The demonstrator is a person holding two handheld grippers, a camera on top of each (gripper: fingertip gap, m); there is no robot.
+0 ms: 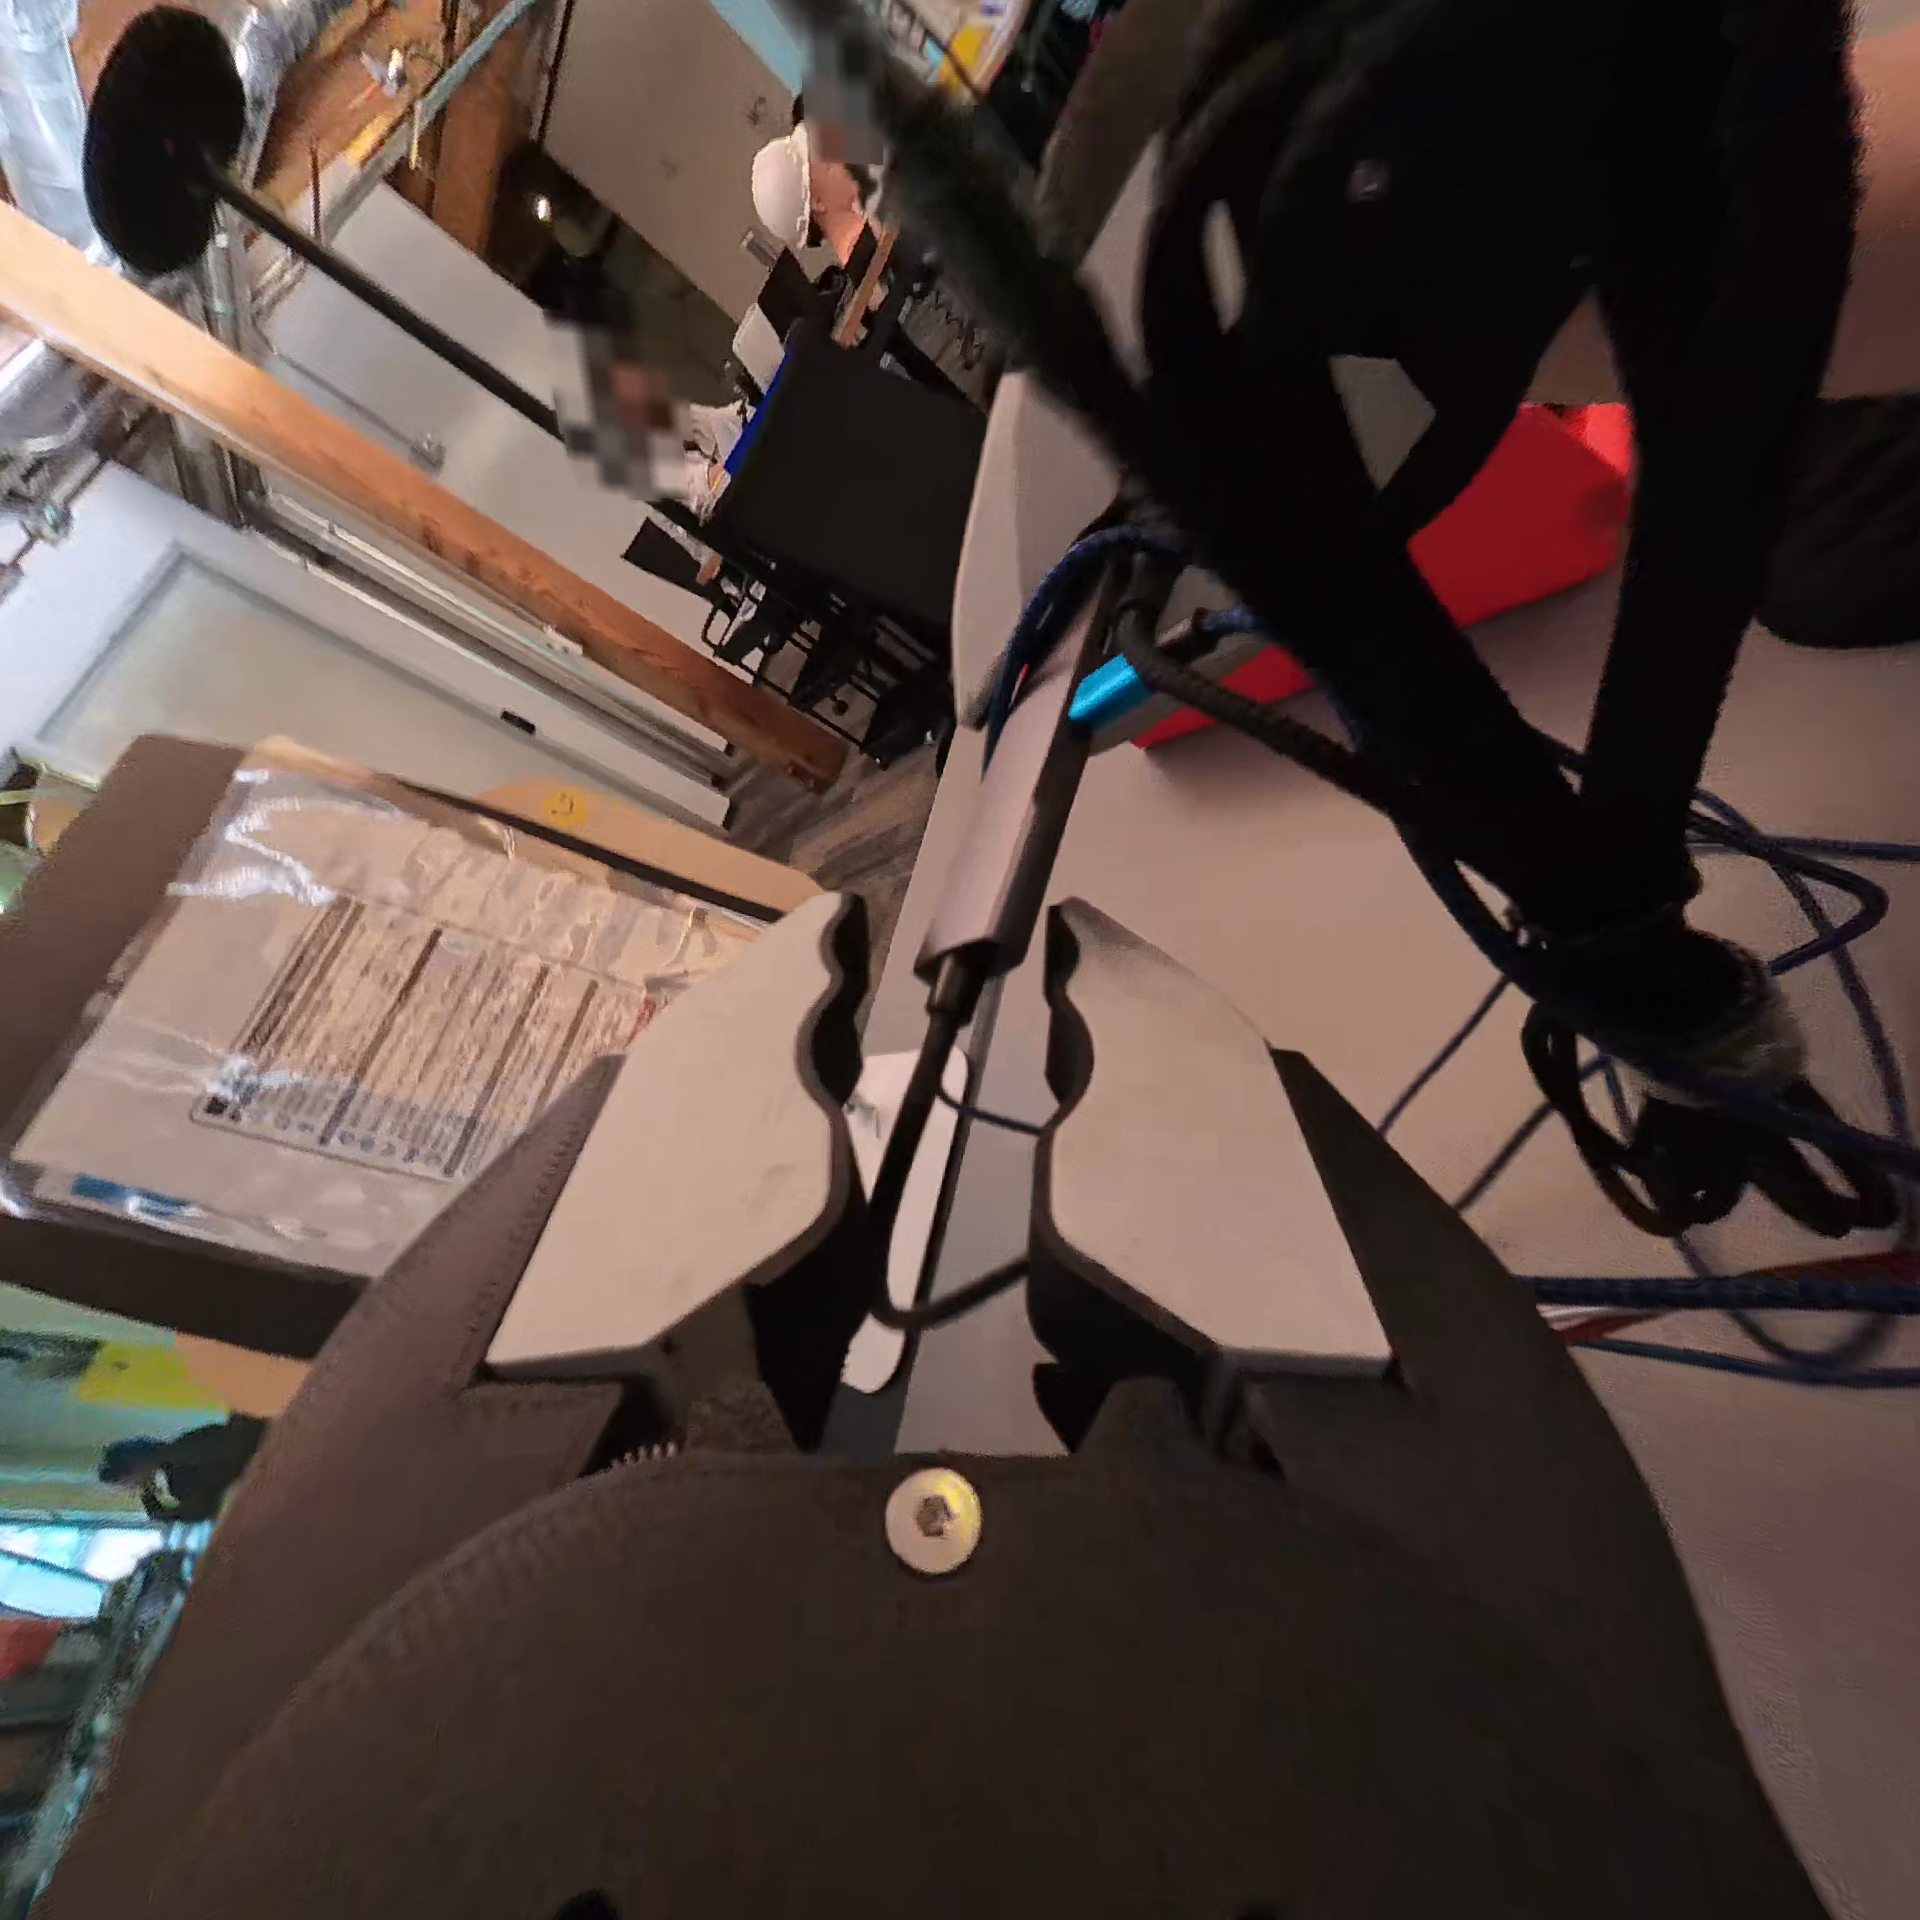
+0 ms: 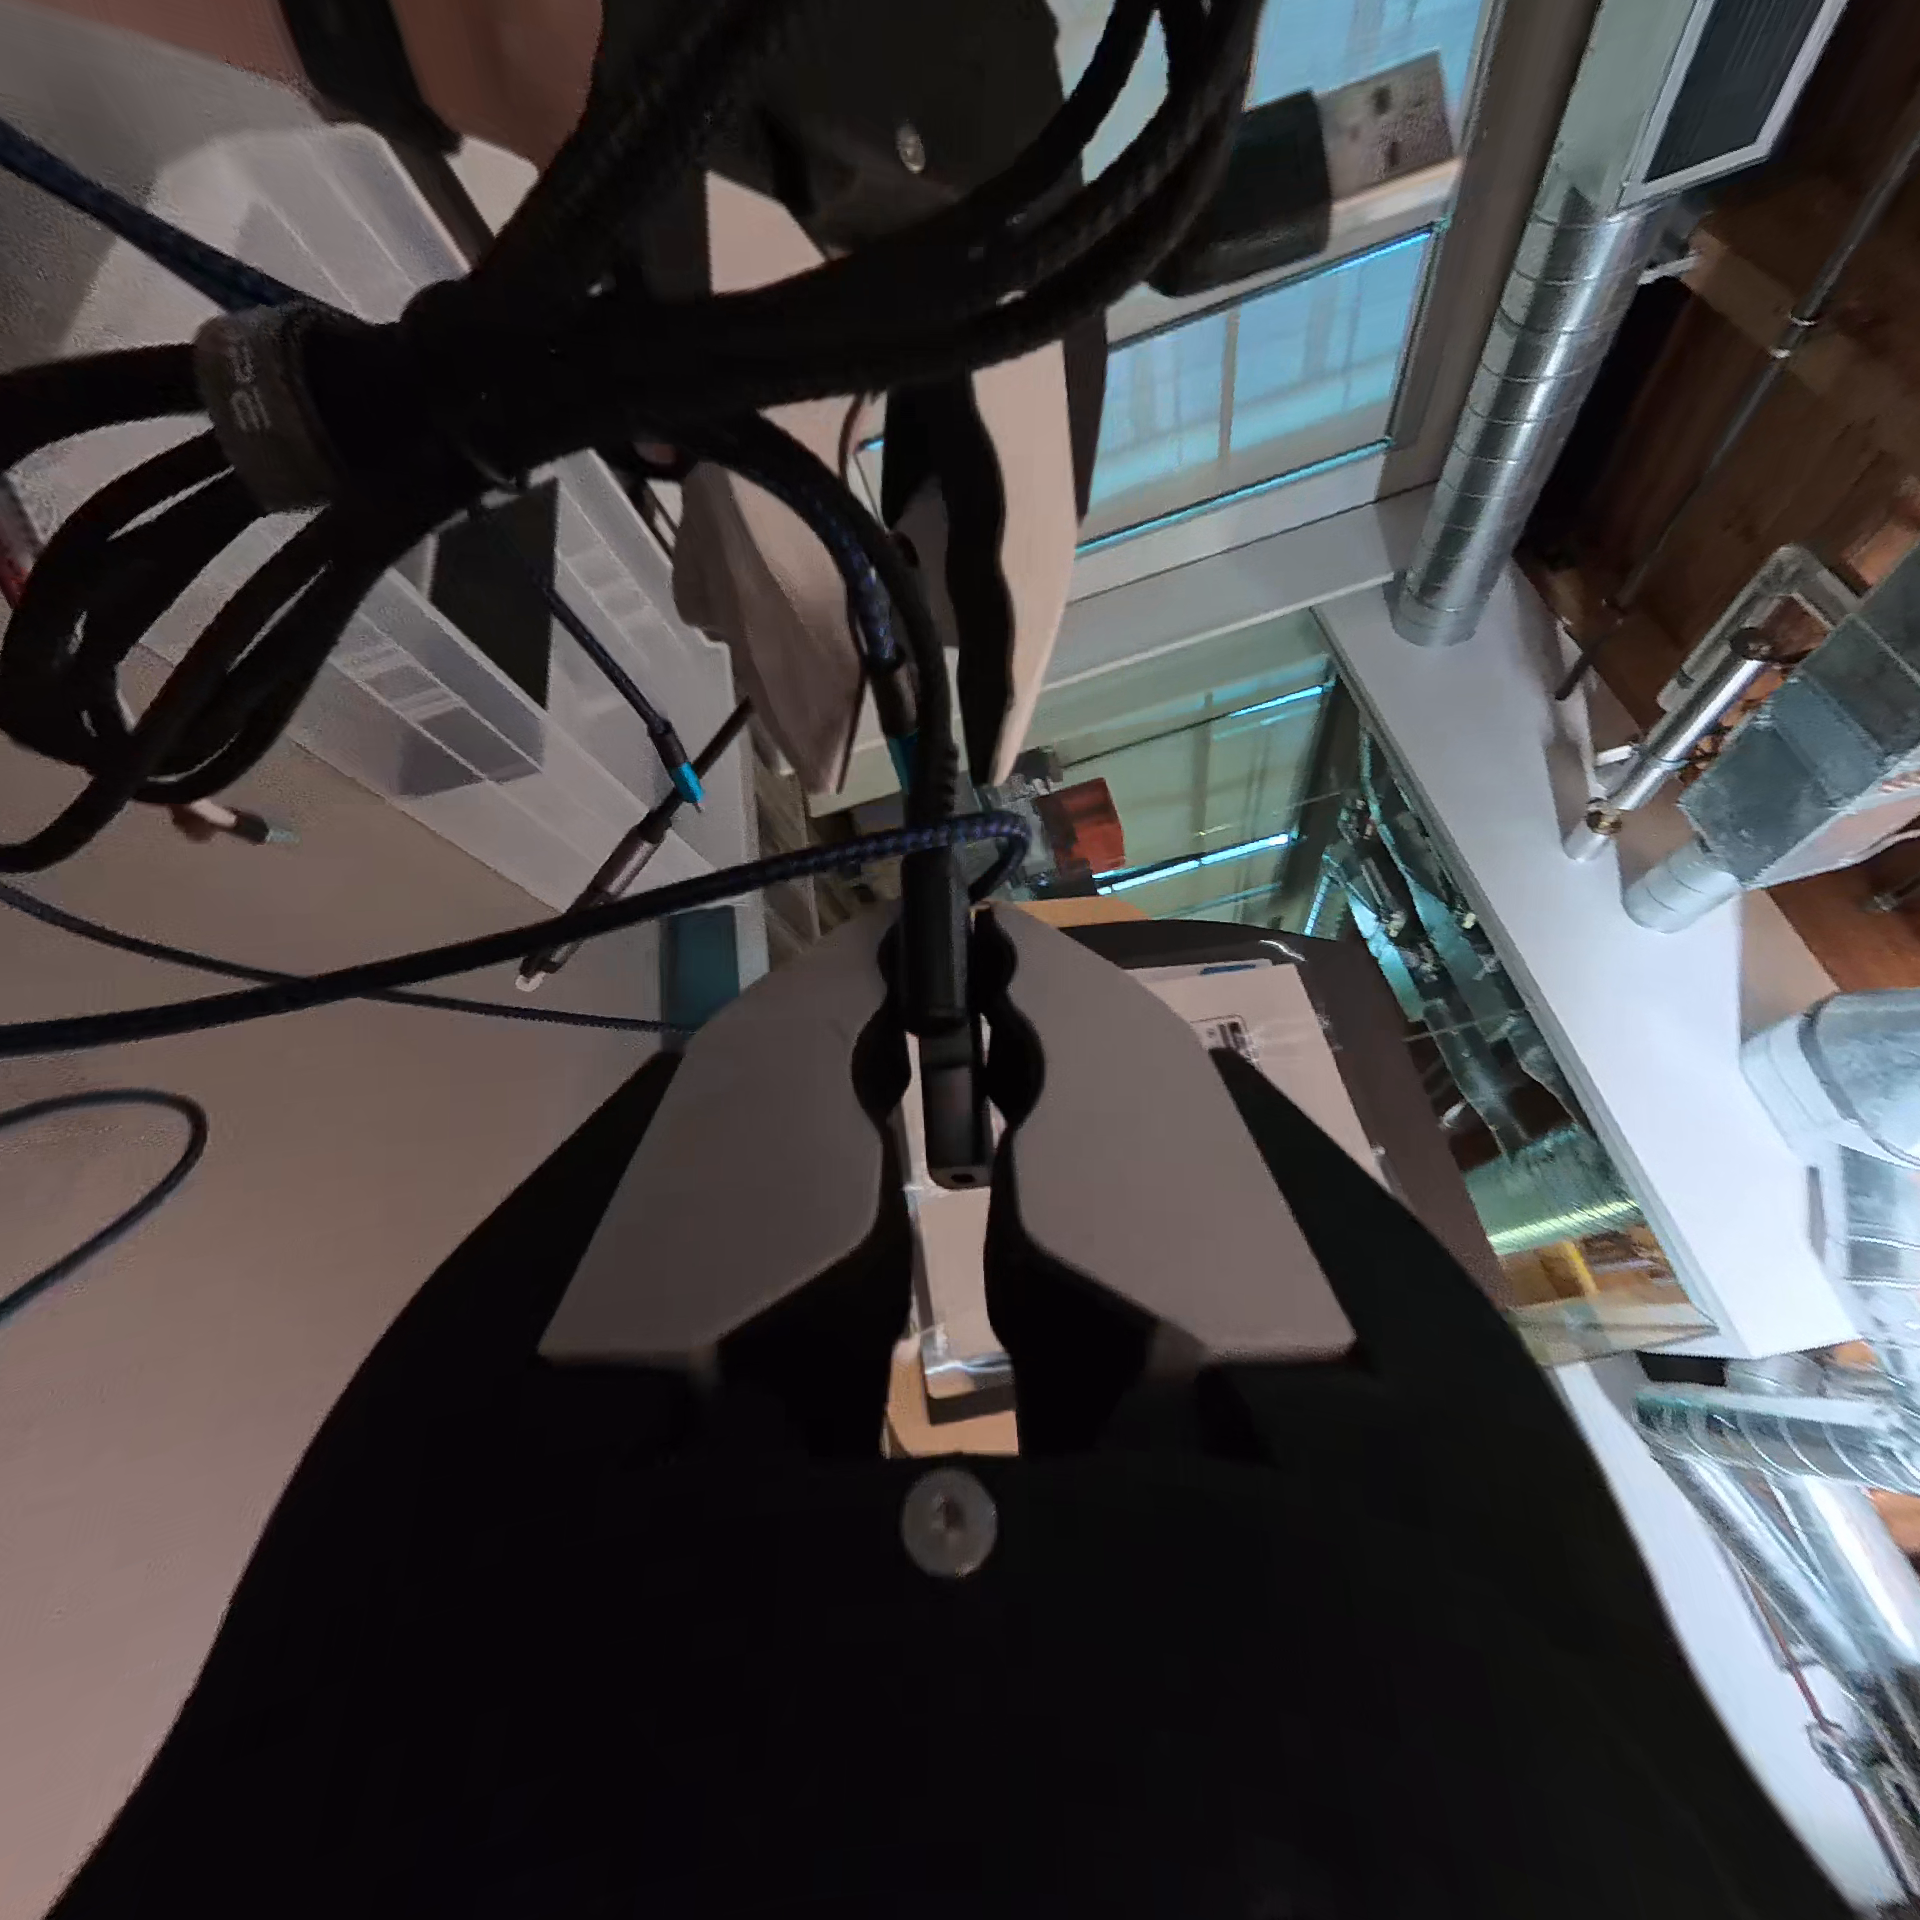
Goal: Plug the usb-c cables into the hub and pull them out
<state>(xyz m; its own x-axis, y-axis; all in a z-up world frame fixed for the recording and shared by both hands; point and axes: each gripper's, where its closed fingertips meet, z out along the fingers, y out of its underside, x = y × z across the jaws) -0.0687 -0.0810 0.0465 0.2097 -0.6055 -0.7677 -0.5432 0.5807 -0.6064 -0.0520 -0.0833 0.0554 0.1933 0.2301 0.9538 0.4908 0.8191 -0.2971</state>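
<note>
In the left wrist view, the left gripper (image 1: pixel 951 971) has its jaws parted, with a clear gap between the two grey fingers (image 1: pixel 717 1122). The slim grey hub (image 1: pixel 1003 821) runs up the centre of the frame just beyond the fingertips; whether they touch it cannot be told. Its thin black lead (image 1: pixel 914 1132) loops down between the fingers. At the hub's far end, a bright blue plug (image 1: pixel 1117 691) on a black braided cable (image 1: pixel 1278 727) sits against its side, right of centre. Behind that, a red box (image 1: pixel 1496 520) rests on the pale table (image 1: pixel 1299 935), and loose blue cables (image 1: pixel 1766 904) sprawl at the right edge. A cardboard box (image 1: pixel 343 997) with a clear-wrapped label fills the left side. In the right wrist view, the right gripper (image 2: pixel 935 992) is clamped on a black usb-c plug (image 2: pixel 940 1029) at frame centre, its open connector end pointing back toward the camera. A thick bundle of black cables (image 2: pixel 644 343), bound by a strap, crosses the upper left.
</note>
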